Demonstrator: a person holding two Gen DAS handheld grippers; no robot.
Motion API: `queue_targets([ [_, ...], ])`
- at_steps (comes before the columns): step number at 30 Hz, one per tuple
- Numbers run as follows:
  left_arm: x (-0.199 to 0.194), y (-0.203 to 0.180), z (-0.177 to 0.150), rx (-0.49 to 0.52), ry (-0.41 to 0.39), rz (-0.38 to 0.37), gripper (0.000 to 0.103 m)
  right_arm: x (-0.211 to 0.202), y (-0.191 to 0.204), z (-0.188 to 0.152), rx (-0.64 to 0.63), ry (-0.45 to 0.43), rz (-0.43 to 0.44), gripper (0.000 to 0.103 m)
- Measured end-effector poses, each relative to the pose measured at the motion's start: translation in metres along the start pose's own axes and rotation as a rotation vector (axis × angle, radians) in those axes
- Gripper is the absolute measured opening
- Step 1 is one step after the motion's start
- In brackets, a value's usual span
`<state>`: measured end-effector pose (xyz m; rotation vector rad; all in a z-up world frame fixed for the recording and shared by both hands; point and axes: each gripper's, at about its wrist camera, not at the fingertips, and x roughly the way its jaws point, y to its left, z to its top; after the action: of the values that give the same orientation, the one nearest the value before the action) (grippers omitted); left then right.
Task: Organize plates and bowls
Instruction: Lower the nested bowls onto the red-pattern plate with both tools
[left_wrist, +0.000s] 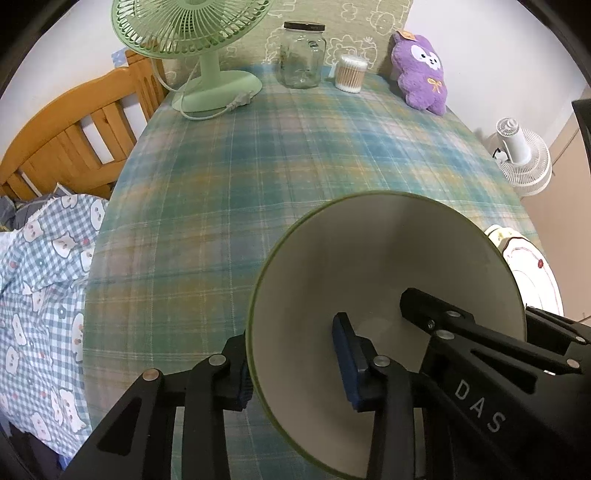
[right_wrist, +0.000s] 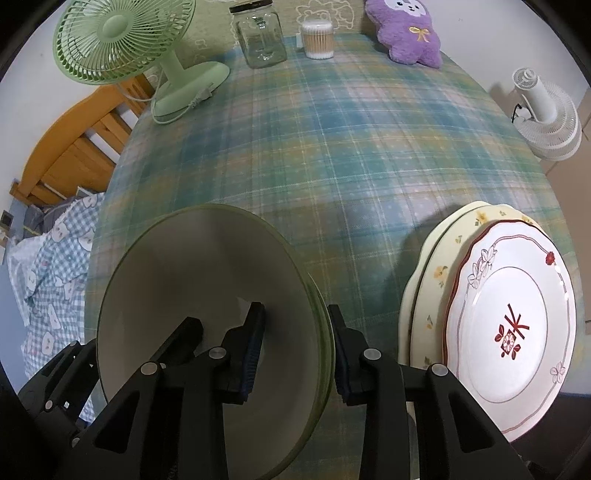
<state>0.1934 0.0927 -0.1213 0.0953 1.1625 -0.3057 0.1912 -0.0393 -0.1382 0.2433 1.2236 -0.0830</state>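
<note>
A green-rimmed cream bowl (left_wrist: 388, 266) is held low over the plaid tablecloth. My left gripper (left_wrist: 295, 365) is shut on its left wall, one finger inside, one outside. My right gripper (right_wrist: 295, 354) straddles the bowl's right wall (right_wrist: 207, 266), one pad inside and one outside; contact is not clear. The right gripper's fingers (left_wrist: 436, 314) show inside the bowl in the left wrist view. A stack of plates, topped by a white plate with red pattern (right_wrist: 513, 325), lies to the right, and its edge shows in the left wrist view (left_wrist: 532, 273).
At the table's far edge stand a green desk fan (right_wrist: 122, 48), a glass jar (right_wrist: 260, 37), a cotton-swab tub (right_wrist: 317, 40) and a purple plush toy (right_wrist: 406, 33). A wooden bed frame (left_wrist: 74, 136) with checked bedding (left_wrist: 40, 288) is left. A white fan (right_wrist: 546, 114) stands right.
</note>
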Motion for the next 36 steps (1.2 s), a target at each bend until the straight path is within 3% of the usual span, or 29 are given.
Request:
queue_targets([
  [22,-0.048,-0.011,0.001,0.064,-0.086,-0.008,0.036,-0.063,-0.002,-0.015,0.056,-0.118,-0.014,0.036],
  [36,-0.066,-0.073,0.003,0.028,-0.125,0.007,0.036,-0.096,-0.058,-0.011,0.027,-0.152,-0.002,0.036],
])
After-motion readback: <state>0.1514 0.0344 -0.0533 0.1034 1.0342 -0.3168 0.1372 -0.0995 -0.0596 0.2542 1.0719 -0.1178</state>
